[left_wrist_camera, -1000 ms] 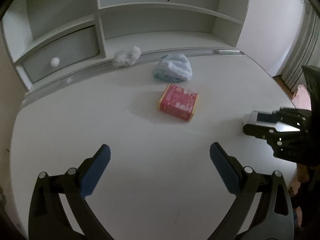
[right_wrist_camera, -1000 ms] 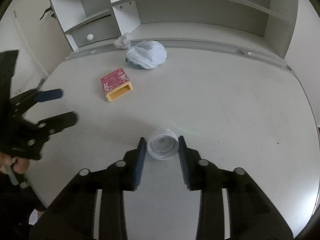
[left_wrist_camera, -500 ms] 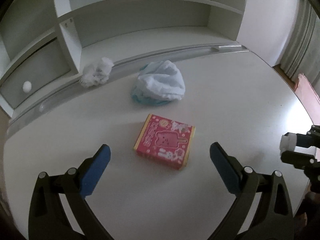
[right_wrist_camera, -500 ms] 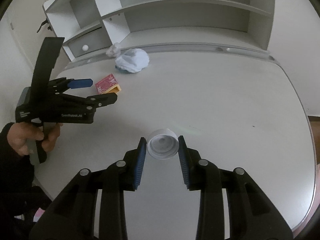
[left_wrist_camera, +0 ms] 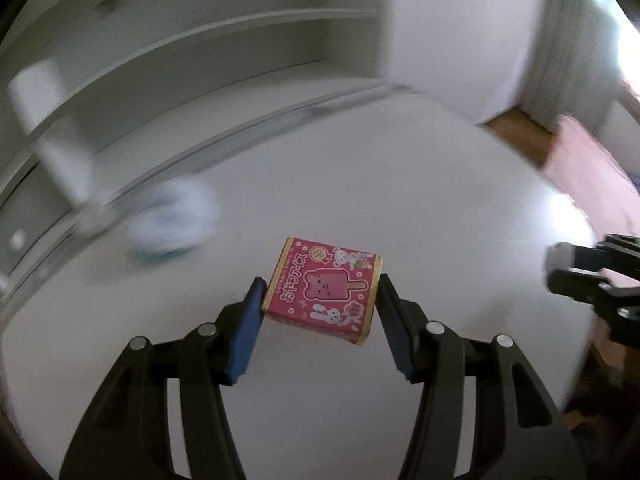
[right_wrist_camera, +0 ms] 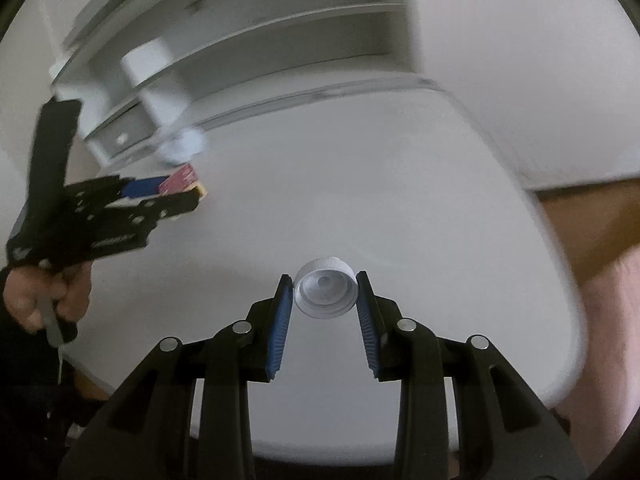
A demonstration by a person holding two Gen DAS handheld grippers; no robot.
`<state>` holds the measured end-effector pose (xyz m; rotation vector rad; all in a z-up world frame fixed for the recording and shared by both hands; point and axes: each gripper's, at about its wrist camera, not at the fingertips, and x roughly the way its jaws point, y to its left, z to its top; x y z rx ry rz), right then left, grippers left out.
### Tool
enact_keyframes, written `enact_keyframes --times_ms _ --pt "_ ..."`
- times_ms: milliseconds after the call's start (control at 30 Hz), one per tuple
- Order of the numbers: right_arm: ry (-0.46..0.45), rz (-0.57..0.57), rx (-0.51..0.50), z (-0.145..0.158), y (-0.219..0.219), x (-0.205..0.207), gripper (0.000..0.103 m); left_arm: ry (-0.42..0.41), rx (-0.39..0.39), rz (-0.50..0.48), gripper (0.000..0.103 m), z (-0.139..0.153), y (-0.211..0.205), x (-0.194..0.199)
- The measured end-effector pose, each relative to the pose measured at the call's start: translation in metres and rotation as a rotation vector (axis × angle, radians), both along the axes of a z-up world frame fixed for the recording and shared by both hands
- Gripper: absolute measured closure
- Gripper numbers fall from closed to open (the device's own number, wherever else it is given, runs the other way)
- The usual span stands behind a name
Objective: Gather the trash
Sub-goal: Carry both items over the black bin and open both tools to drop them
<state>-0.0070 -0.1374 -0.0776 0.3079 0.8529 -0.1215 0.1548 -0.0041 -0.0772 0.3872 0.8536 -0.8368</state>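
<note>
Two grippers were loaded at once, and that was new. Across most of both frames spread the white table, with the shelf unit blurred along the upper left. Half a second before, we had the left gripper spread wide above the table, with the pink box lying loose between and beyond its pads; now its jaws had closed onto the box's two side faces, just below the centre of the left view. The box looked tilted and lifted off the surface, though blur kept us from being sure. In the right view, the same box showed at middle left, held in the left gripper. Behind it, left of centre, the pale blue wad remained on the table. Smallest, the white cap sat pinched in the right gripper, as before. We judged both pieces ready to carry off, with the wad left to collect.
</note>
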Motion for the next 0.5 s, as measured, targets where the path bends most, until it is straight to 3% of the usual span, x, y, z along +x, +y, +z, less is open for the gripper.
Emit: enact_keyframes --times_ms 267,500 --pt "0.033 -0.354 0.025 -0.021 -0.110 -0.140 0.072 0.030 -0.073 -0.364 0.048 0.003 -0.150 -0.123" --pt "0.091 -0.602 0.071 -0.052 -0.173 -0.254 0.072 0.049 -0.059 -0.657 0.048 -0.021 -0.243 -0.240"
